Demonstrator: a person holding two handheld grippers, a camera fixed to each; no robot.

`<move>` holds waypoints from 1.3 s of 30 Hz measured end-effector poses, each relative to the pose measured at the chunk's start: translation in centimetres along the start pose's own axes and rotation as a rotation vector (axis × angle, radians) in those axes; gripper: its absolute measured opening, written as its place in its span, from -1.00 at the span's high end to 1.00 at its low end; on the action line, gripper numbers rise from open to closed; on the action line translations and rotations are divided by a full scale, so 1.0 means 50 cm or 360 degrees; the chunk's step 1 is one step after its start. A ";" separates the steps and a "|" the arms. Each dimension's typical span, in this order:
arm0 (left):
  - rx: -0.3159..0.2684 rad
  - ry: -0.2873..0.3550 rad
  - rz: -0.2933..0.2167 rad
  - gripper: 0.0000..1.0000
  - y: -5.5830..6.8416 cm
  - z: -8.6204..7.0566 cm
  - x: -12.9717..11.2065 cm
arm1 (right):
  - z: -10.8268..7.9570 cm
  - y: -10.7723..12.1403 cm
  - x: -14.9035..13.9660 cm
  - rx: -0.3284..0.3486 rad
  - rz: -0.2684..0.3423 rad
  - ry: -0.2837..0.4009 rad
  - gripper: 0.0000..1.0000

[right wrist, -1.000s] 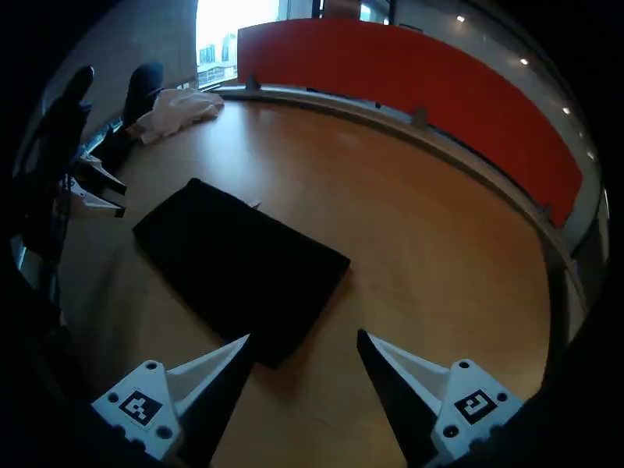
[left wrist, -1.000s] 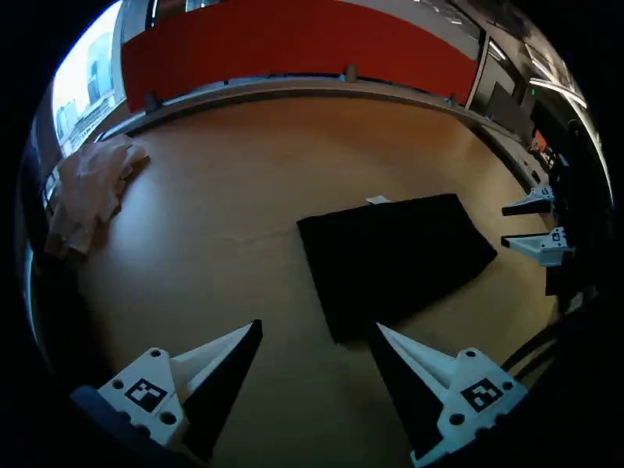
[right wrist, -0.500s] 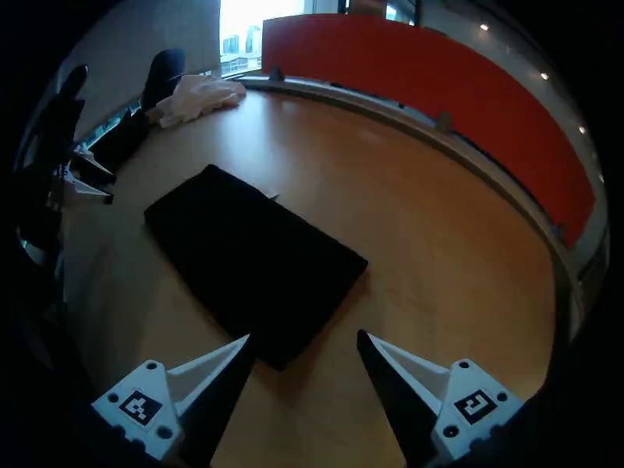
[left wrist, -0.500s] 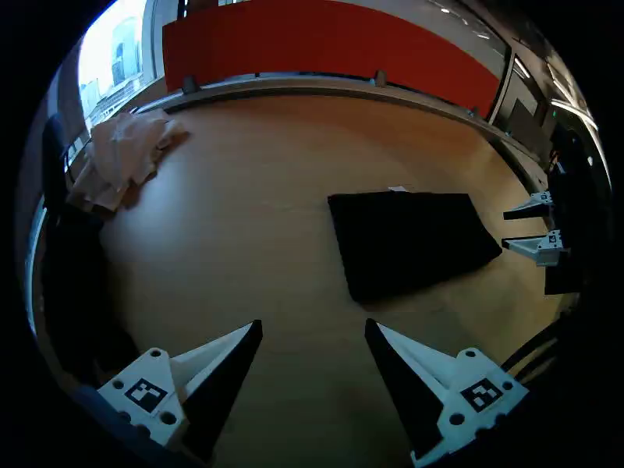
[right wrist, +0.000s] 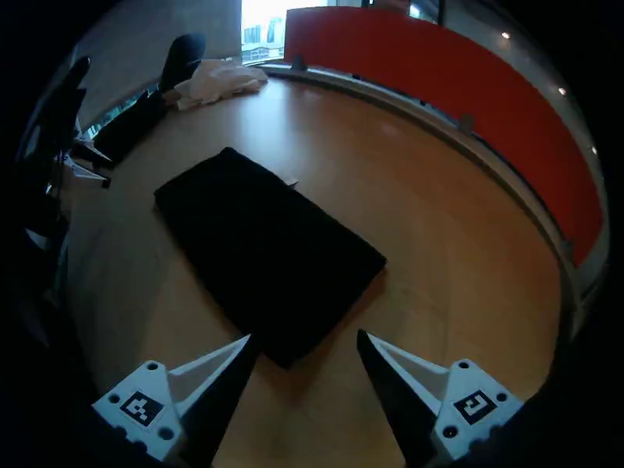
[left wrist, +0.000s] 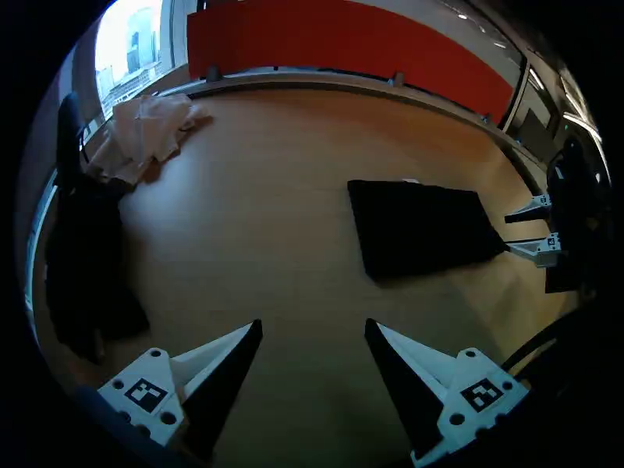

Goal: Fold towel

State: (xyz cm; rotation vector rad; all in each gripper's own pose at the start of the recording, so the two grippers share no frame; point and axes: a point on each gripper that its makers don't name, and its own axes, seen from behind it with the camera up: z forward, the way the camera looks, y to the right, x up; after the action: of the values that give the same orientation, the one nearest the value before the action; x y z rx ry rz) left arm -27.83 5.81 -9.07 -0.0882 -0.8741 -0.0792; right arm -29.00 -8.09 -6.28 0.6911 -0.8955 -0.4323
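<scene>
Your left gripper [left wrist: 312,324] has its jaws spread and empty over bare counter [left wrist: 249,234]. Your right gripper [right wrist: 304,335] also has its jaws spread, pinching nothing. The black towel [right wrist: 265,249] lies flat on the counter, its near corner just ahead of the right jaws at twelve o'clock and well off at two o'clock from the left ones. It looks already folded into a neat rectangle, so both tools probably hang clear to leave it undisturbed. Count two grippers, one towel, one pale crumpled cloth [left wrist: 144,132] at eleven o'clock by the far edge, and one red panel [left wrist: 351,39].
</scene>
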 end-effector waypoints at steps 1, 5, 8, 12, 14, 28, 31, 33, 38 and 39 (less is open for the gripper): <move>0.0002 -0.0002 -0.0002 -0.96 -0.002 -0.001 -0.002 | 0.001 -0.002 -0.005 0.0009 -0.0007 -0.0009 -0.85; 0.0012 -0.0004 -0.0002 -0.96 -0.008 -0.006 -0.009 | 0.005 -0.009 -0.024 0.0036 -0.0035 -0.0048 -0.57; 0.0017 -0.0003 -0.0002 -0.96 -0.012 -0.008 -0.012 | 0.008 -0.007 -0.039 0.0028 -0.0041 -0.0081 -0.37; 0.0018 -0.0004 -0.0009 -0.96 -0.015 -0.010 -0.014 | 0.009 -0.019 -0.049 0.0074 -0.0028 -0.0106 -0.18; 0.0017 -0.0003 -0.0012 -0.96 -0.015 -0.010 -0.014 | 0.009 -0.025 -0.051 0.0092 -0.0021 -0.0110 -0.09; 0.0025 -0.0022 -0.0013 -0.96 -0.023 -0.011 -0.028 | 0.009 -0.040 -0.053 0.0143 -0.0043 -0.0113 0.56; 0.0024 -0.0026 -0.0015 -0.96 -0.023 -0.011 -0.032 | 0.009 -0.035 -0.051 0.0131 -0.0048 -0.0110 0.82; 0.0023 -0.0028 -0.0015 -0.96 -0.022 -0.011 -0.033 | 0.009 -0.033 -0.050 0.0122 -0.0053 -0.0105 0.91; 0.0023 -0.0028 -0.0011 -0.96 -0.022 -0.011 -0.033 | 0.004 -0.031 -0.043 0.0118 -0.0055 -0.0084 0.92; 0.0023 -0.0028 -0.0010 -0.96 -0.022 -0.010 -0.032 | 0.001 -0.030 -0.042 0.0114 -0.0051 -0.0081 0.92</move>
State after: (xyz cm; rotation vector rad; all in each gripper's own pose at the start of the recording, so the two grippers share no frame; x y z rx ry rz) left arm -28.59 4.71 -10.60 -0.0726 -0.8924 -0.0783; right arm -30.33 -7.89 -8.48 0.7637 -0.9525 -0.4495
